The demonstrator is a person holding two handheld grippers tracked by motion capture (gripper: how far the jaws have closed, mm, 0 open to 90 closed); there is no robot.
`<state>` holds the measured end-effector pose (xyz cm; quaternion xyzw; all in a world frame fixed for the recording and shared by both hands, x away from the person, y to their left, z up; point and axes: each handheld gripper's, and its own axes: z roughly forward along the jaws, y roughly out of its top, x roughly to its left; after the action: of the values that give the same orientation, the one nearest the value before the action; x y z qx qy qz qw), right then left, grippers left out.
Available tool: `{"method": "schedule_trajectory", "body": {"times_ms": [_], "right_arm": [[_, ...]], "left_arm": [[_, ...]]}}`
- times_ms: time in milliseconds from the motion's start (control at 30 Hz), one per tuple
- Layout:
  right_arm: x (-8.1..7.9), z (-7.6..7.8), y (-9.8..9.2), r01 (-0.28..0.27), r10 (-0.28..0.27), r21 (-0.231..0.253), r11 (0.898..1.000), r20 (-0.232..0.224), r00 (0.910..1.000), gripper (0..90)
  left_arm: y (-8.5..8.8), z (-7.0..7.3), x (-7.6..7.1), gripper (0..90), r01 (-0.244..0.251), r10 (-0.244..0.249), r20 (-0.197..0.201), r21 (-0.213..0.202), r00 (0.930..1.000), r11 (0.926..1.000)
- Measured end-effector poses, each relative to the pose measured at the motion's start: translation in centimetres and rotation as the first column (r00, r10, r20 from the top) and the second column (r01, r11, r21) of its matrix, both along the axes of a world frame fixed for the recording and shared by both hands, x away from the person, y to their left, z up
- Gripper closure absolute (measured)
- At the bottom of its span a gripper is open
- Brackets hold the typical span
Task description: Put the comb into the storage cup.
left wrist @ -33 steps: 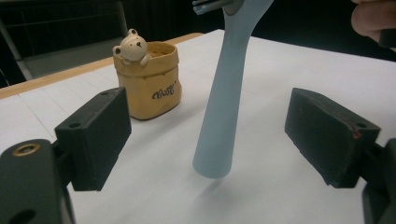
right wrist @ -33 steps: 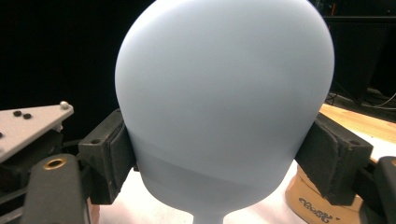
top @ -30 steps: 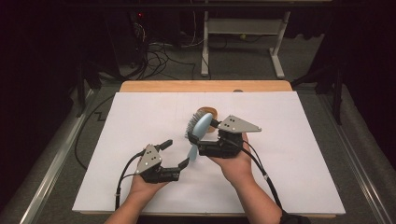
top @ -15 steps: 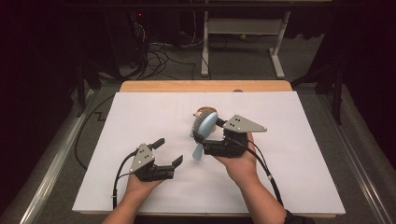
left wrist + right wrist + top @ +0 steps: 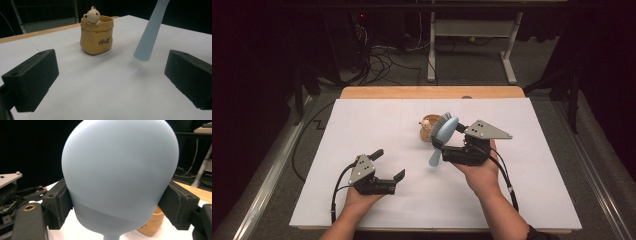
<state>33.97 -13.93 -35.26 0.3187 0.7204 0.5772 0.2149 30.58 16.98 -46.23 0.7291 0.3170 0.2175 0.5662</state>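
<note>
Fingers first: the left gripper (image 5: pixel 387 165) has just been spreading its black fingers (image 5: pixel 32 78) and they now stand wide apart with nothing between them, hovering low over the white-covered table (image 5: pixel 362 125) at the person's left. Moving right, the small yellow sack-shaped pot with a little bear figure peeking over its rim (image 5: pixel 96 33) sits upright on the table, just beyond the brush. Then the pale blue plastic hairbrush with dark bristles (image 5: pixel 443 136) is up in the air, clamped at its broad head by the right gripper (image 5: pixel 439 145), fingers (image 5: pixel 58 202) pressing on both sides, handle pointing down toward the table. Looks to me like the handoff is done, so the step in hand is carrying the brush over to that pot. Next move, I'd guess: line the dangling handle up over the pot's mouth, lower it straight in, and only then let go. The pot looks light, so a sideways bump could tip it.
</note>
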Motion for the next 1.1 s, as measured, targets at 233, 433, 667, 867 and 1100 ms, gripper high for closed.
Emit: {"method": "schedule_trajectory", "body": {"times_ms": [233,433,667,867,1100], "right_arm": [[0.2,0.1,-1.4,0.030,-0.030,0.002,1.000,0.005,0.9995,20.7],[0.4,0.0,-2.6,0.057,-0.057,0.004,0.998,0.004,0.9984,20.7],[0.5,0.0,-3.8,0.087,-0.087,0.009,0.996,0.010,0.9962,20.7],[0.7,-0.1,-4.6,0.111,-0.111,0.002,0.994,0.012,0.9938,20.7],[0.8,-0.3,-5.2,0.134,-0.134,0.010,0.991,0.017,0.9908,20.7]], "left_arm": [[0.3,0.0,0.1,0.0,-0.010,0.010,0.003,0.011,0.9999,0.9999],[0.3,-0.1,0.1,0.0,-0.015,0.015,-0.007,0.018,0.9999,0.9997],[0.3,-0.1,0.1,0.0,-0.012,0.013,-0.004,0.019,0.9999,0.9997],[0.1,-0.2,0.0,0.0,-0.004,0.005,-0.002,0.025,1.0000,0.9997],[0.1,-0.2,0.0,0.0,-0.002,0.002,-0.002,0.025,1.0000,0.9997]]}}
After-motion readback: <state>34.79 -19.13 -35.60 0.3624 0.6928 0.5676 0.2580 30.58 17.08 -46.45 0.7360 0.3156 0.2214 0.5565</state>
